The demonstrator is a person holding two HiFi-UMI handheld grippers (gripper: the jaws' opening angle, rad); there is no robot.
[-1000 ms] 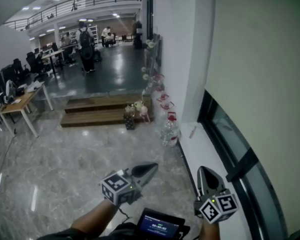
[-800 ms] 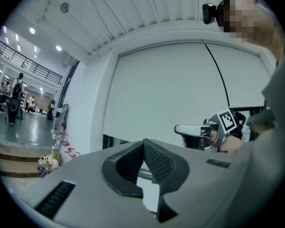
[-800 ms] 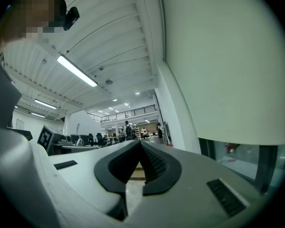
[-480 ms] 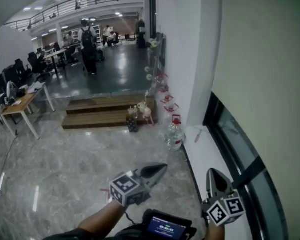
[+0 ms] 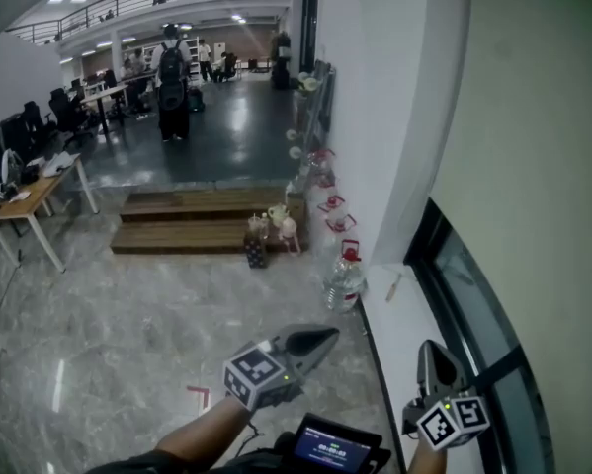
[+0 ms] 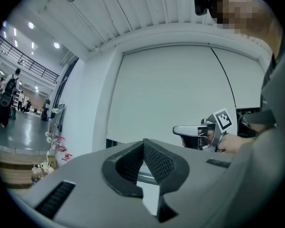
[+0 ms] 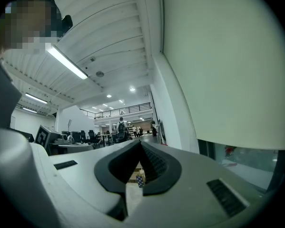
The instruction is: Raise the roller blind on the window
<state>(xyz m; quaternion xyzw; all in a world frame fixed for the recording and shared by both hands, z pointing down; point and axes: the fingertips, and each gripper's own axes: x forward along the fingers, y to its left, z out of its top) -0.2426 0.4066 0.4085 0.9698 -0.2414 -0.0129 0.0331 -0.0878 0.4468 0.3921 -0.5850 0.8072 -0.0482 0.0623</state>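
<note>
While left claw (image 5: 325, 337) and right claw (image 5: 430, 348) sit closed, empty, smooth matte roller blind (image 5: 543, 166)

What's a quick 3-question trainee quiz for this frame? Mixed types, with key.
1. True or false: the roller blind covers most of the window, leaving only a strip of glass at the bottom.
2. What is in the left gripper? A) a water bottle B) nothing, it is shut and empty C) the blind's bottom edge
3. In the head view, which gripper is nearer the window?

Key:
1. True.
2. B.
3. The right gripper. It is over the white sill, right beside the window frame.
</note>
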